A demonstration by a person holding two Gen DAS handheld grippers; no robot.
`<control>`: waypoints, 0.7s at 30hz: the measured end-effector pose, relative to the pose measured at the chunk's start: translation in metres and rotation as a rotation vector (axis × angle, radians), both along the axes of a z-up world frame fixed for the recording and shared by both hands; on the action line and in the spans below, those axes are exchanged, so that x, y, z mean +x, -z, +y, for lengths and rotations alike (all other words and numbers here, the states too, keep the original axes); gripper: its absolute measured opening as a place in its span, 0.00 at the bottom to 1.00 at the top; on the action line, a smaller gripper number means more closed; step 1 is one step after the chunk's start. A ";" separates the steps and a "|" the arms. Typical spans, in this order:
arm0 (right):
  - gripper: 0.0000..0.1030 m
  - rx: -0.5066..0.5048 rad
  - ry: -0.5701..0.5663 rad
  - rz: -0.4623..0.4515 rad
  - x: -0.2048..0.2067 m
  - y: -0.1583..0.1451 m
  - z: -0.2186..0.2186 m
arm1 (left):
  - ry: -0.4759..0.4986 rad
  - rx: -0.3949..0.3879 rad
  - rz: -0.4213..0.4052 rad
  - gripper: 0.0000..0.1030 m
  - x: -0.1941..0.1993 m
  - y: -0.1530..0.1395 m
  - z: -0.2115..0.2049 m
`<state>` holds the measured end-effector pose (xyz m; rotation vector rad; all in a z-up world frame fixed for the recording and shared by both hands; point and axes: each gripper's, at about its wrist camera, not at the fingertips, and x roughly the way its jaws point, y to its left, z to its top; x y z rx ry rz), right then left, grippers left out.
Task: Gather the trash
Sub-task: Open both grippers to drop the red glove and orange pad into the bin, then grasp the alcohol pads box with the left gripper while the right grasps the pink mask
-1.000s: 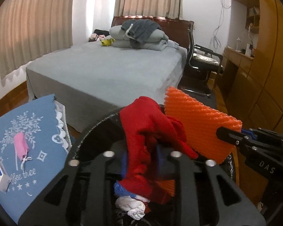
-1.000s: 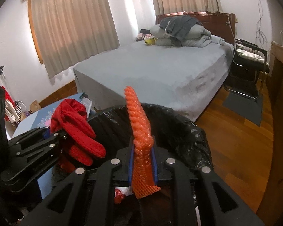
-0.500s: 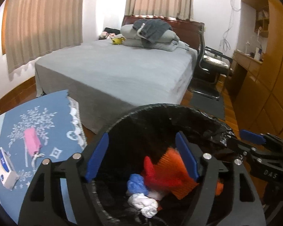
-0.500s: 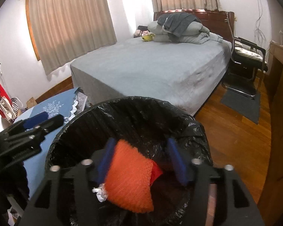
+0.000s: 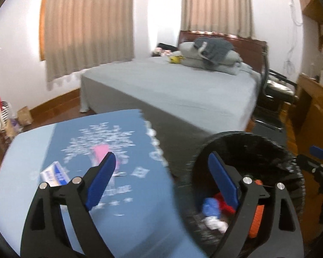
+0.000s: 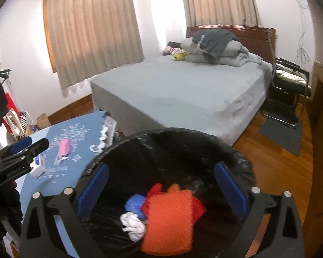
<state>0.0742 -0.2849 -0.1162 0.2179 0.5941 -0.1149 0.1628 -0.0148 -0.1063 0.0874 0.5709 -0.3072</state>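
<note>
A black-lined trash bin (image 6: 204, 142) holds an orange ribbed piece (image 6: 170, 219), a red cloth (image 6: 154, 190), a blue wad (image 6: 134, 202) and a white wad (image 6: 132, 225). My right gripper (image 6: 161, 189) is open and empty above the bin. My left gripper (image 5: 161, 178) is open and empty, between the bin (image 5: 247, 142) and a round table with a blue cloth (image 5: 79, 142). On the cloth lie a pink item (image 5: 100, 150) and a small white-blue box (image 5: 53, 174). The left gripper also shows in the right wrist view (image 6: 21, 150).
A grey bed (image 6: 183, 90) with folded bedding stands behind the bin. A black chair (image 6: 290, 81) and a dark floor mat (image 6: 282, 135) are at the right, by wooden cabinets. Bags and clutter sit on the floor at far left (image 5: 21, 116).
Both grippers opened and dropped the red cloth and the orange piece into the bin. The left gripper then swung left toward the table; the right stays over the bin.
</note>
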 end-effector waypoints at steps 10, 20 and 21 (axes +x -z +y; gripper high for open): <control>0.94 0.013 -0.119 -0.009 0.043 0.000 0.070 | -0.228 0.062 0.026 0.84 0.015 0.019 0.085; 0.94 0.009 -0.231 -0.011 0.096 0.010 0.141 | -0.336 0.052 0.122 0.84 0.048 0.058 0.138; 0.94 0.008 -0.239 -0.007 0.102 0.012 0.148 | -0.338 0.047 0.132 0.84 0.052 0.061 0.140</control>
